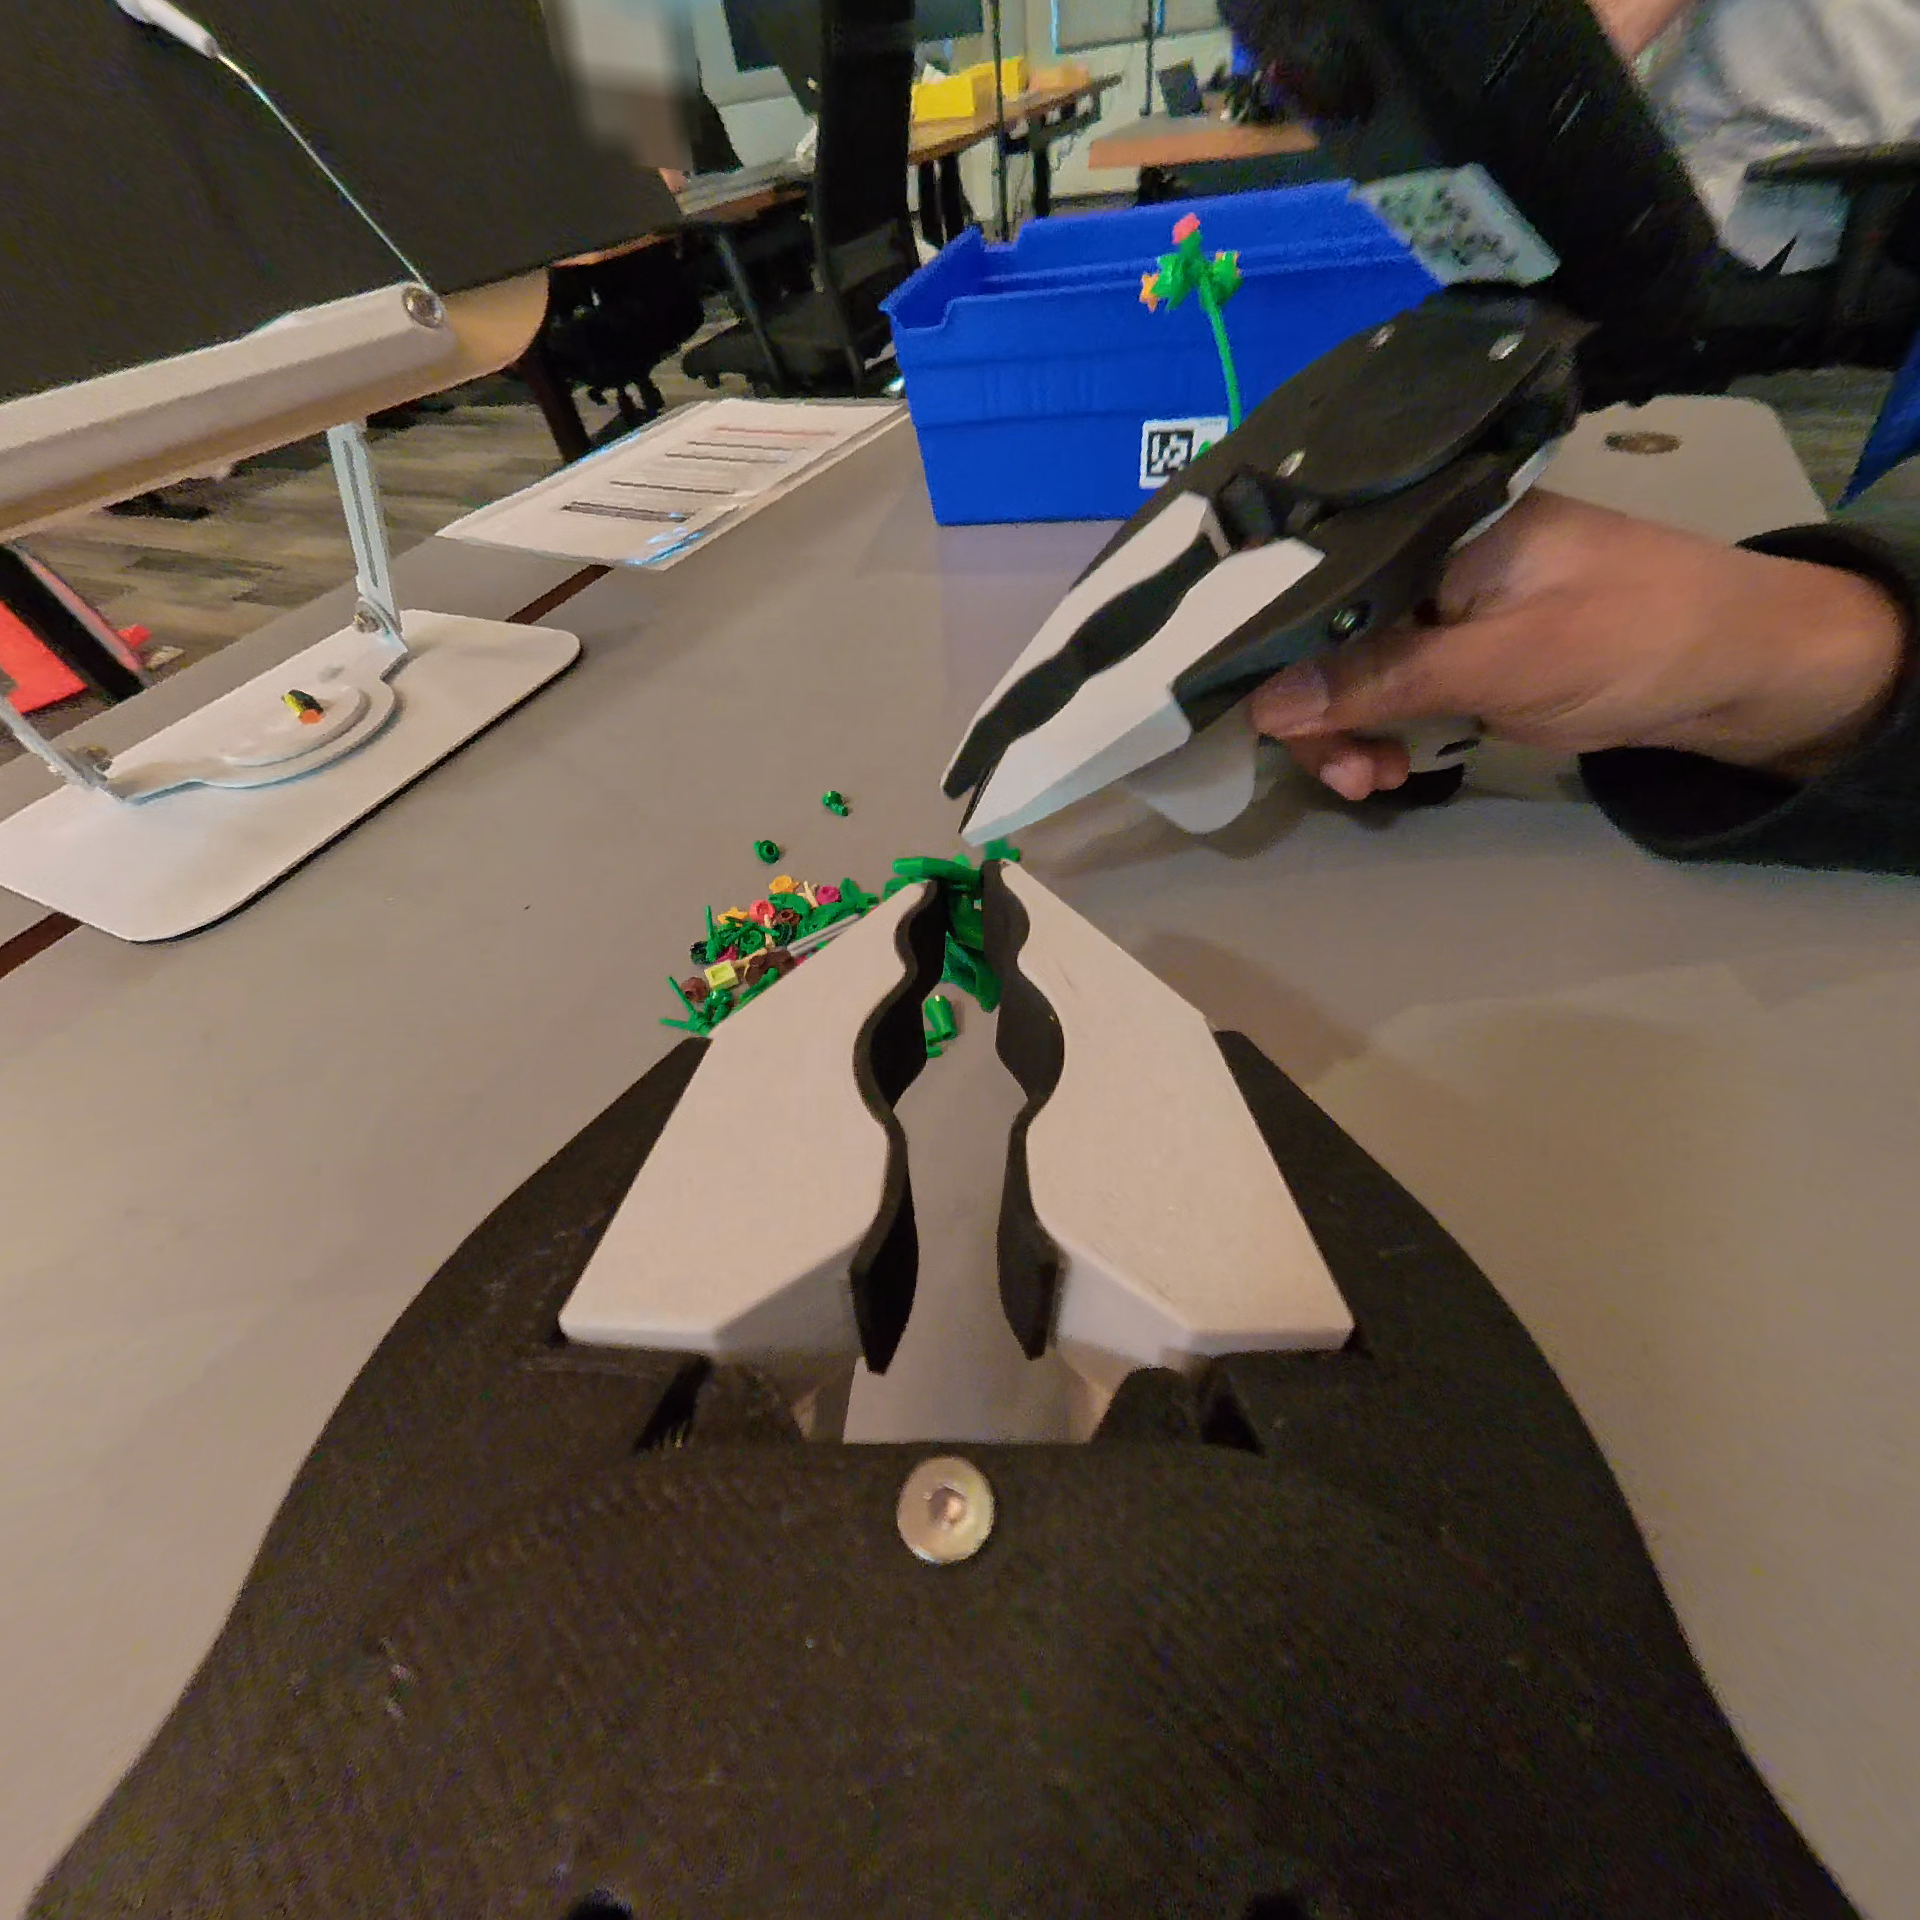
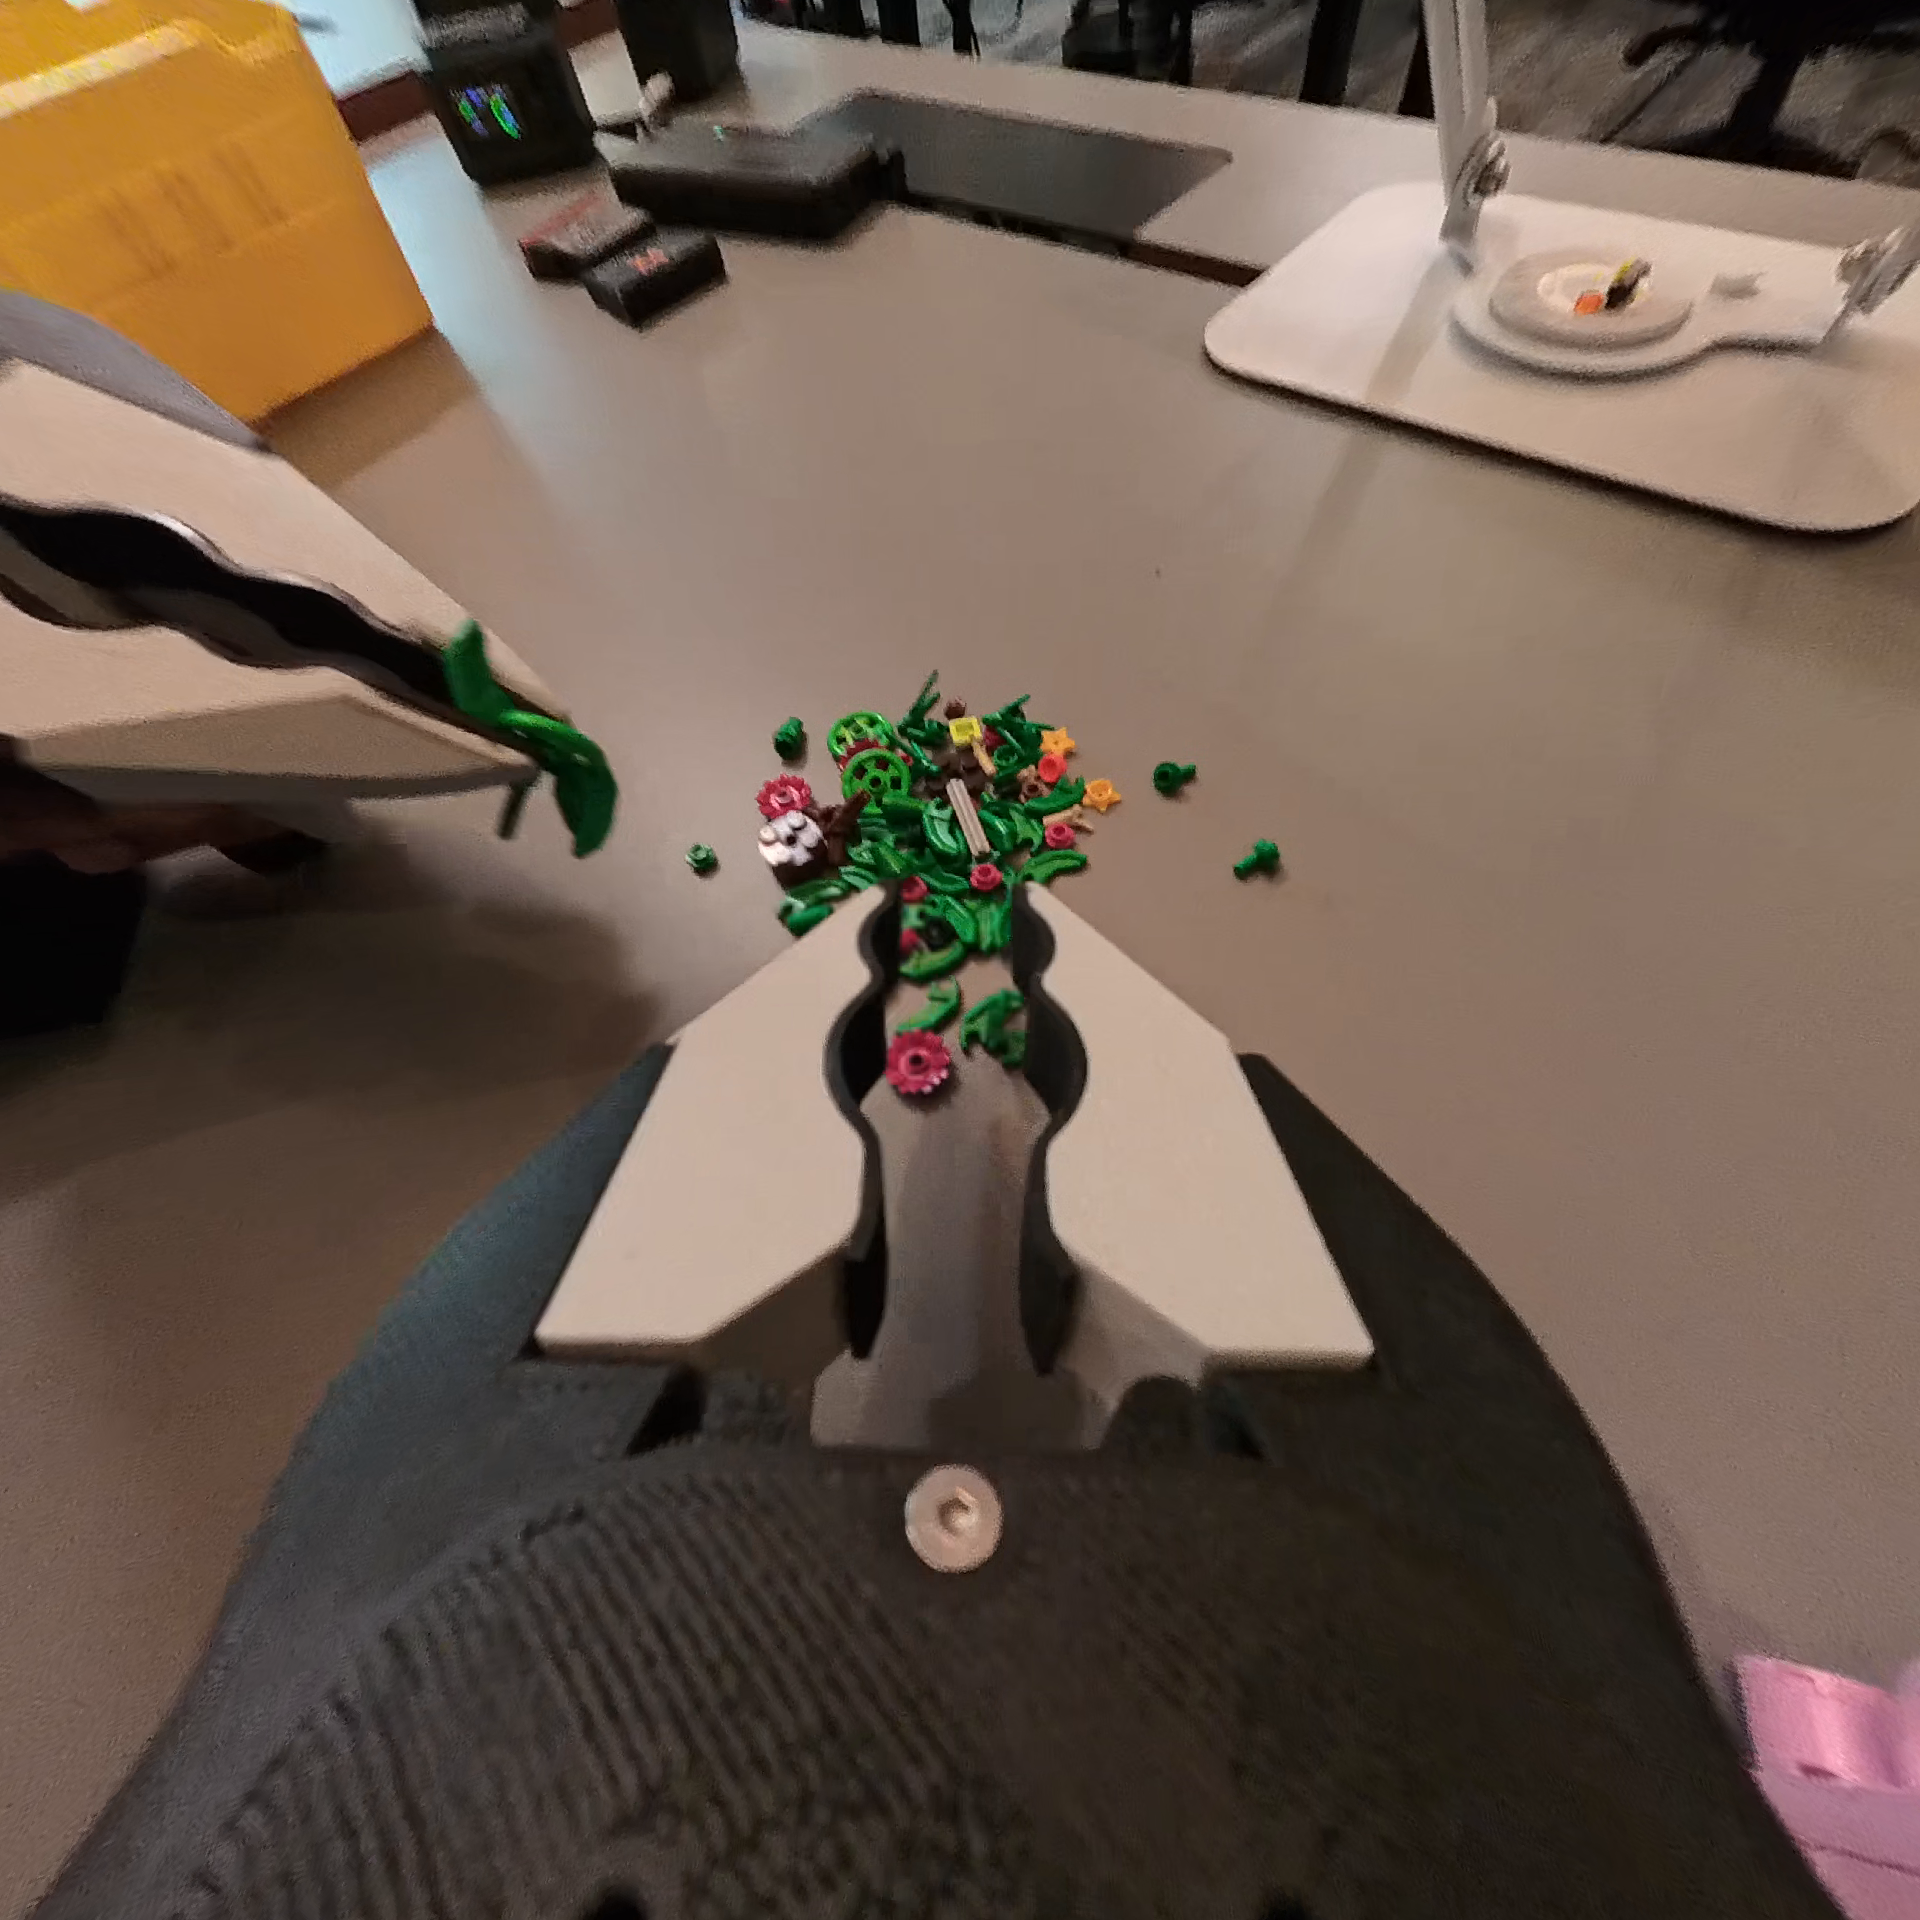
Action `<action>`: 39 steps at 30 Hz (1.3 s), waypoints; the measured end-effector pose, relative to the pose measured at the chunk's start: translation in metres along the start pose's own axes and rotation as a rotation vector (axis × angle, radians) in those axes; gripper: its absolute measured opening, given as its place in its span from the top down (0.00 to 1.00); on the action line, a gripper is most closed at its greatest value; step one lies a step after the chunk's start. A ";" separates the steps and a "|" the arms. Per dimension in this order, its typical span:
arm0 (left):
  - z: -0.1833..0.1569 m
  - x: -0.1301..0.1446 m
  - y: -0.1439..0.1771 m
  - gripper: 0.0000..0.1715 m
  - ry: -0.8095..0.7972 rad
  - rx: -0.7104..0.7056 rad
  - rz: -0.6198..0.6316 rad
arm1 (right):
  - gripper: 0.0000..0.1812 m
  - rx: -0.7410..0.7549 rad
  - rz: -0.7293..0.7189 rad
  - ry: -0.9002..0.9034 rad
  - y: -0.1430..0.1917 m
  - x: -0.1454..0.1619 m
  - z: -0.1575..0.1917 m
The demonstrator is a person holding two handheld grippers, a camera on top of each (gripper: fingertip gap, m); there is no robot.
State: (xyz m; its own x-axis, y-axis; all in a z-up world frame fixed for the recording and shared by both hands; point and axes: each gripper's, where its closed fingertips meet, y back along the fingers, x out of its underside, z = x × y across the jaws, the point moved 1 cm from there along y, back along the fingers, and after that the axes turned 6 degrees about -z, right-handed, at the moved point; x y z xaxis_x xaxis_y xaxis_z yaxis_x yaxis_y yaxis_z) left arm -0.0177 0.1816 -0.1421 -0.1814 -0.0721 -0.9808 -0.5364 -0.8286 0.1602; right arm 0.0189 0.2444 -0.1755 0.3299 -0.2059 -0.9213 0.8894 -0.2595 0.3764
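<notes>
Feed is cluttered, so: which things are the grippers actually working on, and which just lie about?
In hand: left gripper, shut on green leaf piece; right gripper, open at pile of small flower and leaf pieces.
Lying about: blue bin, flower stem, white stand, yellow bin, printed sheet, black boxes.

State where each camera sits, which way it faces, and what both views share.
Left wrist view: on the left gripper, facing the brick pile and blue bin; the right gripper and its hand show.
Right wrist view: on the right gripper, facing the same pile; the left gripper shows, holding a green leaf.
Shared: pile, grey table, white stand base.
</notes>
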 end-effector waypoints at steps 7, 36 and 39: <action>-0.001 0.021 -0.008 0.98 -0.251 -0.092 0.159 | 0.87 -0.343 -0.237 -0.036 0.020 -0.041 0.061; -0.021 0.008 -0.014 0.99 -0.418 -0.097 0.086 | 1.00 -0.548 -0.264 -0.337 0.031 -0.044 0.063; -0.019 0.001 -0.011 0.99 -0.406 -0.117 0.038 | 0.96 -0.420 -0.263 -0.201 0.029 -0.041 0.054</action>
State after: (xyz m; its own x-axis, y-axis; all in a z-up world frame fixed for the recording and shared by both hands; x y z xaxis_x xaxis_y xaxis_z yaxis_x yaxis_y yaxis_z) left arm 0.0041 0.1804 -0.1467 -0.5222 0.1012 -0.8468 -0.4301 -0.8887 0.1590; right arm 0.0140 0.1945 -0.1220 0.0486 -0.3718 -0.9270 0.9976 0.0646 0.0264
